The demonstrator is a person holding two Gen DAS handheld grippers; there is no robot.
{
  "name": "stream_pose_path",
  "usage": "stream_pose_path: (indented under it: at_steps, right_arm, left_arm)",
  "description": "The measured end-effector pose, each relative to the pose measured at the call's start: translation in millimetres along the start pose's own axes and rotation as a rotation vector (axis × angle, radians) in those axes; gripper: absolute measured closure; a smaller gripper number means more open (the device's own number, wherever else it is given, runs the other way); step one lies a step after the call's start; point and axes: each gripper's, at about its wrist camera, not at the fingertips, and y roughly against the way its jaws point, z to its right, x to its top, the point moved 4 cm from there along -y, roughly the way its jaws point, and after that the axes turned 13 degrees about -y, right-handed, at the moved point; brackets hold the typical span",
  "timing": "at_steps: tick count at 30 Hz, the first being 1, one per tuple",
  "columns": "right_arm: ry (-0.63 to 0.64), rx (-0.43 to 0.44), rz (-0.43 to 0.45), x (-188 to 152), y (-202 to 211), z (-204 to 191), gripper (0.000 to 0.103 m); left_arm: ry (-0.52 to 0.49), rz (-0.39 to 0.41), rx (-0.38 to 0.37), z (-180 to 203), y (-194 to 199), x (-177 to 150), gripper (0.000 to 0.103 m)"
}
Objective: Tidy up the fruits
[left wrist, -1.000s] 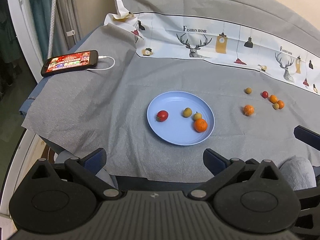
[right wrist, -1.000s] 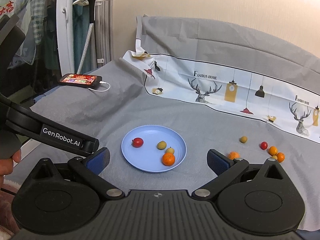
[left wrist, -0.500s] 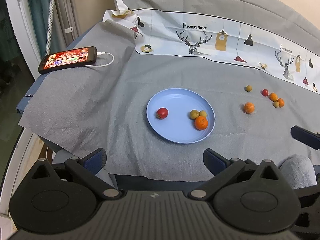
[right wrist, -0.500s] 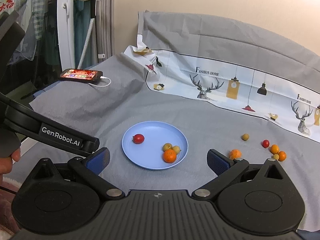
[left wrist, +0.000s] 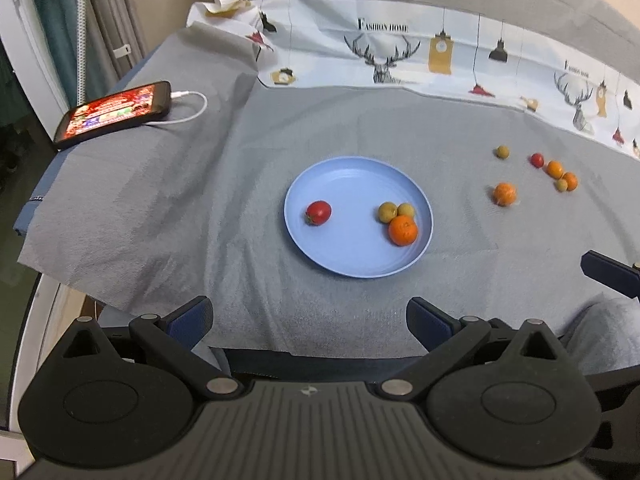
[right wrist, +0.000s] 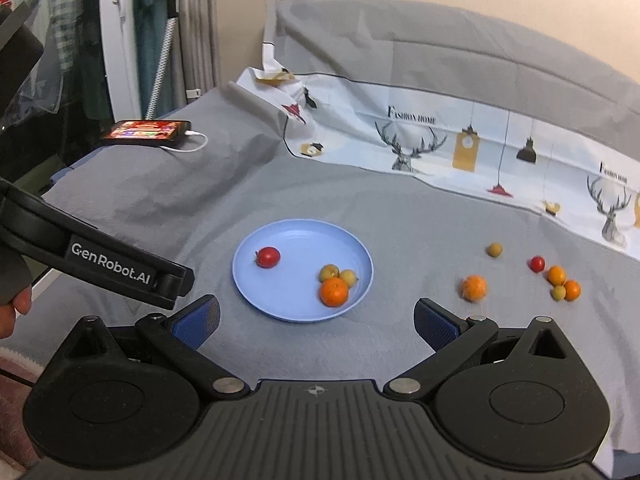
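Note:
A light blue plate lies on the grey cloth. It holds a red tomato, two yellow-green fruits and an orange. To its right on the cloth lie an orange, a yellow-green fruit, a red tomato and a small cluster of oranges. My left gripper is open near the cloth's front edge. My right gripper is open just in front of the plate, holding nothing.
A lit phone with a white cable lies at the back left. A deer-print cloth runs along the back. The left gripper's arm crosses the right wrist view at left, held by a hand.
Both views have closed in slightly on the plate. The yellow-green fruits on the plate have rolled together beside the orange. Both grippers stay open.

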Motion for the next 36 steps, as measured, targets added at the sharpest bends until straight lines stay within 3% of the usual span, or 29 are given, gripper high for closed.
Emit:
stream_pose_path:
  at_steps: [5, 8, 18, 22, 25, 30, 36]
  right_arm:
    - [-0.089, -0.019, -0.019, -1.3, -16.8, 31.0, 0.001]
    - [-0.161, -0.087, 0.006, 1.9, -27.9, 65.2, 0.001]
    - [-0.505, -0.5, 0.112, 21.2, -94.0, 265.5, 0.001]
    - [-0.565, -0.64, 0.164, 28.8, -128.2, 340.6, 0.001]
    - [-0.577, -0.731, 0.151, 28.7, -162.7, 390.7, 0.001]
    - [-0.554, -0.684, 0.021, 12.4, -214.8, 428.9, 0.001]
    - [-0.452, -0.586, 0.079, 25.2, -244.9, 418.4, 0.001]
  left_arm:
    - [-0.022, -0.074, -0.021, 14.6, -28.3, 21.1, 0.0]
    - [-0.031, -0.106, -0.034, 28.0, -47.6, 41.9, 0.0]
    - [-0.149, -0.083, -0.091, 114.6, -125.0, 158.0, 0.0]
    - [-0.204, -0.069, -0.091, 160.0, -173.8, 205.4, 0.0]
    - [-0.246, -0.08, -0.12, 194.3, -215.0, 234.9, 0.0]
    - [-0.311, -0.112, -0.2, 242.3, -280.8, 265.6, 0.0]
    - [-0.366, -0.131, -0.231, 280.1, -329.1, 282.8, 0.0]
